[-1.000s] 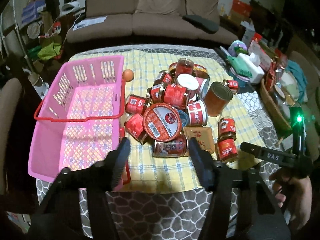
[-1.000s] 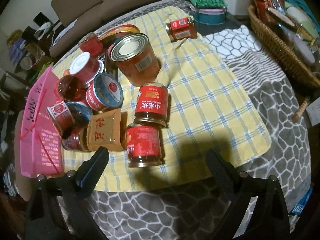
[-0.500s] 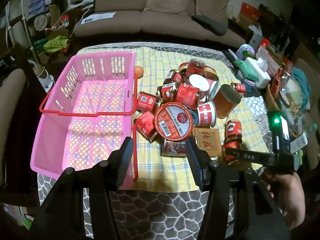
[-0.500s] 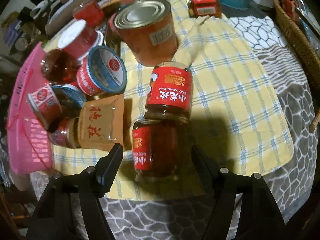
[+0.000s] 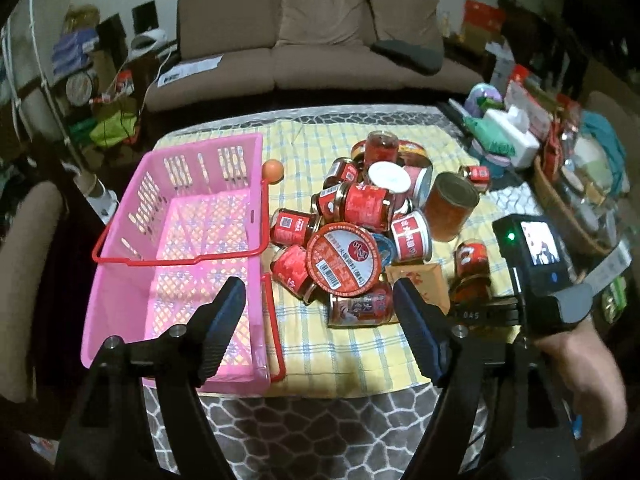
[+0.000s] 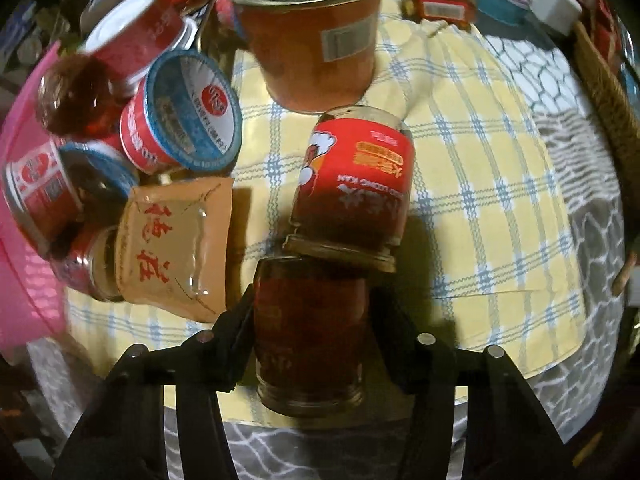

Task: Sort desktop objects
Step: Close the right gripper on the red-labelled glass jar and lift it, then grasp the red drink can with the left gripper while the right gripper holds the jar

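A heap of red jars and cans [image 5: 352, 224] lies on a yellow checked cloth [image 5: 360, 344] beside an empty pink basket [image 5: 188, 248]. My left gripper [image 5: 320, 328] is open and empty, above the table's near edge. My right gripper [image 6: 310, 320] straddles a dark red jar [image 6: 308, 332] lying on the cloth; its fingers [image 6: 236, 332] touch or nearly touch the jar's sides. A second red-labelled jar [image 6: 356, 184] lies just beyond it. The right gripper also shows in the left wrist view [image 5: 476, 312], at the right of the heap.
A large orange can [image 6: 308, 32] stands behind the jars. A tan sauce packet [image 6: 180, 244] lies left of the held jar. A wicker basket [image 5: 568, 208] and tissue box [image 5: 516, 136] crowd the right side. A small orange ball [image 5: 273, 169] sits by the pink basket. A sofa [image 5: 312, 36] stands behind the table.
My right gripper has moved forward and down around the near jar and narrowed onto it. My left gripper has drawn back and risen a little.
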`<state>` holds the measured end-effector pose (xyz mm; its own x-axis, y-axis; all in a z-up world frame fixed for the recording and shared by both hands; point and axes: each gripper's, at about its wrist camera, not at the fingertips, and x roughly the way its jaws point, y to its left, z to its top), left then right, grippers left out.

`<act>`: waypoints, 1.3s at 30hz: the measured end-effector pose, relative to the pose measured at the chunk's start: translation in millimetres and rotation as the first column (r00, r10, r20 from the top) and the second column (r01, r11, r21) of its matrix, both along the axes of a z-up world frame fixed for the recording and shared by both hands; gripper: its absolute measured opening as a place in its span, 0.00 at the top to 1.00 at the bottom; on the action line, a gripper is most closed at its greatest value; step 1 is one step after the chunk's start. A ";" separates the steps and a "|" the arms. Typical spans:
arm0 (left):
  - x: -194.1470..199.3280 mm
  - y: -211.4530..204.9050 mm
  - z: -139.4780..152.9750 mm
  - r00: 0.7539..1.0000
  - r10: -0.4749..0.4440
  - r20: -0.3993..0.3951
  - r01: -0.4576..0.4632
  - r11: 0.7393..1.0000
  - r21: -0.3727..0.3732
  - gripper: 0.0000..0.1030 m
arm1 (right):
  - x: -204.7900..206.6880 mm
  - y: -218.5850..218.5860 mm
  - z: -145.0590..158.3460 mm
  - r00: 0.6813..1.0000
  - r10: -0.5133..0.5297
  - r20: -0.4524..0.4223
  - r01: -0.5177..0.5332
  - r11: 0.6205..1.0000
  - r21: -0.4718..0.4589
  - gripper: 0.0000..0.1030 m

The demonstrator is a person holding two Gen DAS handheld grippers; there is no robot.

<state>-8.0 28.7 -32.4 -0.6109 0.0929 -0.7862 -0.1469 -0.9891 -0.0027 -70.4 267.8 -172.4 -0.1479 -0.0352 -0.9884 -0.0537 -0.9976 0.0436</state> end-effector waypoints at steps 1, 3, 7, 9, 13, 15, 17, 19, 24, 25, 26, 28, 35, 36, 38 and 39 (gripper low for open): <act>0.5 2.9 -0.1 1.000 -0.006 -0.002 0.006 1.000 -0.012 0.29 | 0.8 -1.1 -0.2 1.000 0.010 0.002 -0.010 1.000 0.015 0.51; 2.4 8.7 -0.3 1.000 -0.016 -0.007 0.016 0.999 -0.032 0.29 | 4.1 -2.1 -3.0 1.000 0.018 0.000 -0.018 1.000 0.019 0.51; 2.3 16.4 -4.3 1.000 -0.023 0.001 0.023 0.999 -0.042 0.28 | 11.2 8.3 -5.2 1.000 -0.005 -0.001 0.005 0.999 -0.032 0.52; 0.9 18.7 -7.7 1.000 -0.025 0.012 0.026 0.998 -0.049 0.23 | 17.8 21.6 4.1 0.999 -0.038 -0.017 0.036 0.996 -0.080 0.52; -2.5 23.1 -15.2 0.999 -0.025 0.033 0.027 0.998 -0.054 0.22 | 29.7 44.0 35.4 0.990 -0.096 -0.108 0.084 0.991 -0.106 0.52; -5.2 25.9 -21.0 0.998 -0.032 0.059 0.035 0.999 -0.035 0.19 | 36.6 52.6 47.4 0.983 -0.115 -0.144 0.098 0.988 -0.123 0.52; -7.9 30.4 -27.3 0.995 -0.047 0.086 0.048 0.999 -0.009 0.17 | 39.1 57.2 55.0 0.980 -0.122 -0.157 0.100 0.985 -0.141 0.52; -10.8 38.9 -37.5 0.989 -0.066 0.132 0.062 0.998 0.033 0.15 | 36.4 37.6 54.5 0.979 -0.124 -0.162 0.098 0.983 -0.158 0.52; -20.4 72.0 -75.2 0.965 -0.110 0.238 0.120 0.992 -0.027 0.12 | 25.8 23.5 66.5 0.978 -0.133 -0.160 0.106 0.980 -0.169 0.52; -23.2 74.4 -81.9 0.967 -0.088 0.240 0.107 0.992 -0.066 0.12 | 29.5 24.0 66.8 0.977 -0.137 -0.161 0.109 0.979 -0.171 0.52; -28.5 74.9 -90.7 0.970 -0.051 0.240 0.079 0.991 -0.112 0.12 | 29.2 24.6 67.9 0.977 -0.143 -0.158 0.114 0.978 -0.174 0.52; -36.8 72.7 -102.3 0.972 -0.003 0.235 0.035 0.990 -0.135 0.12 | 33.9 29.6 67.5 0.976 -0.157 -0.153 0.128 0.974 -0.185 0.52; -61.8 55.4 -137.6 0.975 0.127 0.182 -0.108 0.988 -0.114 0.10 | 37.3 30.9 67.6 0.977 -0.142 -0.157 0.109 0.973 -0.204 0.52; -63.2 50.9 -140.3 0.978 0.134 0.158 -0.121 0.989 -0.089 0.06 | 36.7 30.8 67.4 0.978 -0.140 -0.156 0.107 0.973 -0.205 0.52; -64.8 43.9 -143.3 0.978 0.141 0.151 -0.135 0.990 -0.048 0.04 | 36.4 31.2 67.0 0.978 -0.140 -0.153 0.109 0.974 -0.199 0.52; -66.5 37.1 -146.0 0.975 0.133 0.180 -0.137 0.991 0.012 0.07 | 36.1 31.3 66.2 0.979 -0.139 -0.149 0.110 0.975 -0.192 0.52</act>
